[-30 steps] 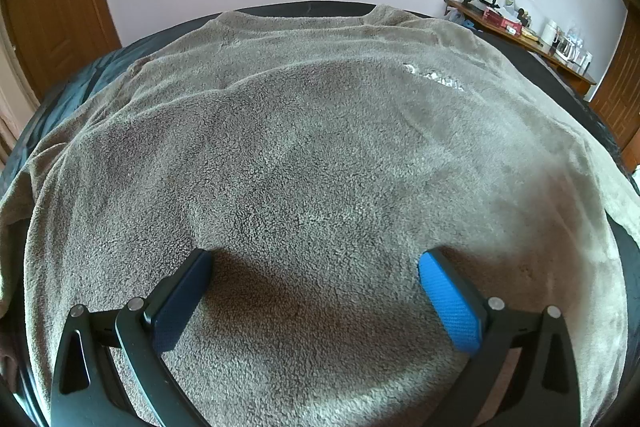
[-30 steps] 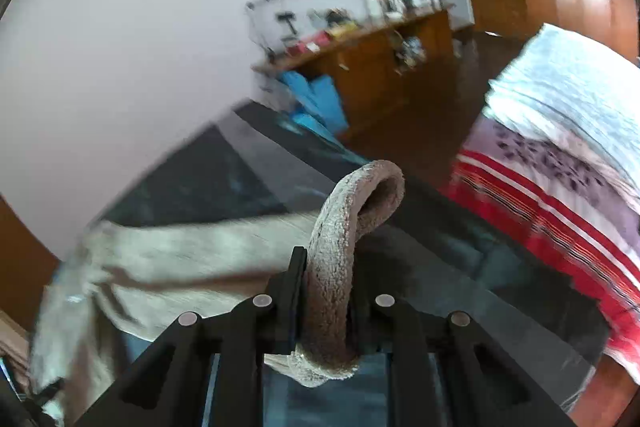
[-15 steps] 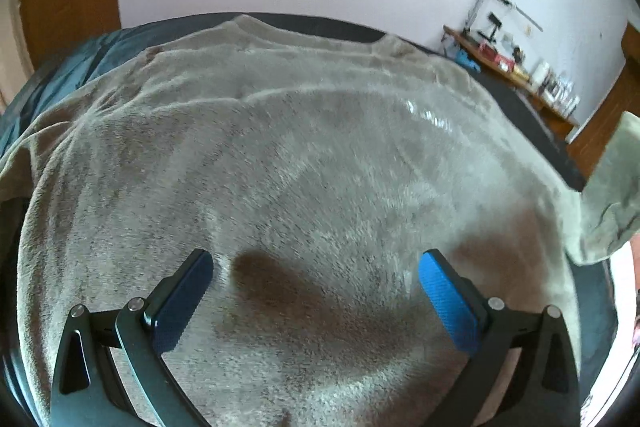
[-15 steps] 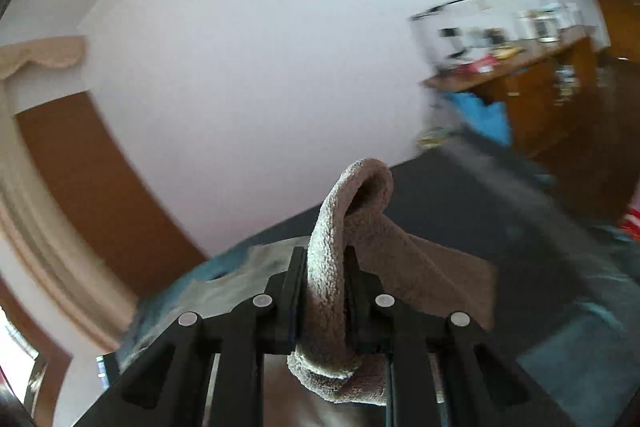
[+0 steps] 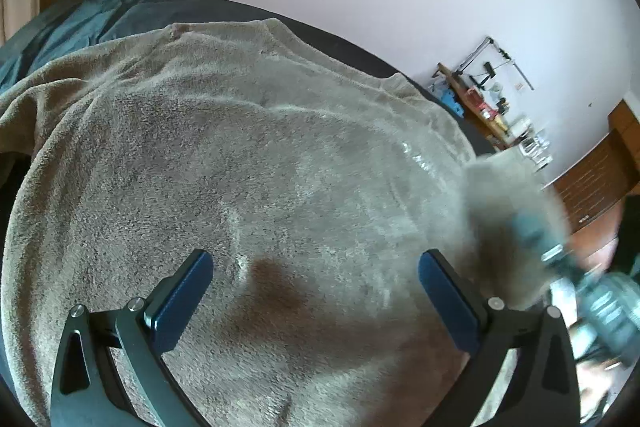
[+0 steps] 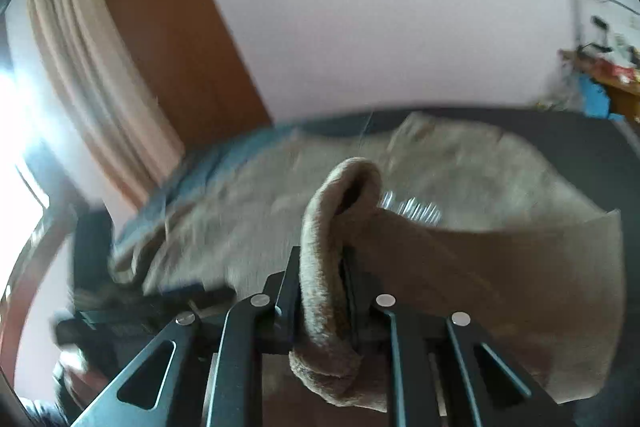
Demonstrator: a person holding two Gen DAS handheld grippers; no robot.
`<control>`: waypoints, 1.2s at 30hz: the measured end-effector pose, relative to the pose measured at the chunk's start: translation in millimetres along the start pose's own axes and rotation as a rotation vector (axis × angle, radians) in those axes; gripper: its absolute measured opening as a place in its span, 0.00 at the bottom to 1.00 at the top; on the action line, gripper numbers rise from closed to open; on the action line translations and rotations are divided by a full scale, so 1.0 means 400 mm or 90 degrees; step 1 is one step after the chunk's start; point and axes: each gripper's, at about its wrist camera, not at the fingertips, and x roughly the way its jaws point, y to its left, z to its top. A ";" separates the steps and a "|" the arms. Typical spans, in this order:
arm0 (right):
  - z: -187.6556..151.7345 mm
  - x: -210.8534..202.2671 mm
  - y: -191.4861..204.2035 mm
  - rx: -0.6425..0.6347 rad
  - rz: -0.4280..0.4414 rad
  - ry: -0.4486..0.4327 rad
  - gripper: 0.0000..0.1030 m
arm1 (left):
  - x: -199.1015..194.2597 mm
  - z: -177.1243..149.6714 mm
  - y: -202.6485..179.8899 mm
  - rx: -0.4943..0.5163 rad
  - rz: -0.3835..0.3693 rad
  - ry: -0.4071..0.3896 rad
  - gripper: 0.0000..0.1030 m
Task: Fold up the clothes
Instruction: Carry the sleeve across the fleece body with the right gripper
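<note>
your right gripper (image 6: 324, 291) is clamped on the lifted edge of the grey-beige fleece garment (image 5: 248, 163), whose spread body lies ahead and left of it under your open left gripper (image 5: 316, 291)

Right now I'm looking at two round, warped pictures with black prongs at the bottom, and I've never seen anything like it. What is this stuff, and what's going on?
No robot here: a person holds a hand-held claw in each hand, and each claw carries a wide-angle camera looking along its two fingers.

One picture is from the left claw. It is open, its blue-padded fingers spread above a fuzzy grey-beige fleece sweater lying flat on a dark blue-grey bed cover.

The other is from the right claw. It is shut on a fold of that same sweater, at its edge, lifting it over the rest, probably to fold it.

Behind are a plain white wall and a wooden door.
</note>
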 end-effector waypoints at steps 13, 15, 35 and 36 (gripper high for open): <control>-0.142 0.018 -0.011 -0.011 0.075 0.052 0.81 | 0.041 -0.013 -0.007 -0.021 -0.094 0.063 1.00; -0.155 -0.004 -0.016 -0.007 0.091 0.039 0.81 | 0.044 -0.016 -0.014 -0.013 -0.097 0.065 1.00; -0.233 -0.175 -0.229 0.242 -0.012 -0.238 0.81 | 0.155 0.008 -0.135 0.021 -0.113 0.162 0.98; -0.234 -0.178 -0.233 0.244 -0.013 -0.242 0.81 | 0.160 0.013 -0.146 0.022 -0.115 0.167 0.93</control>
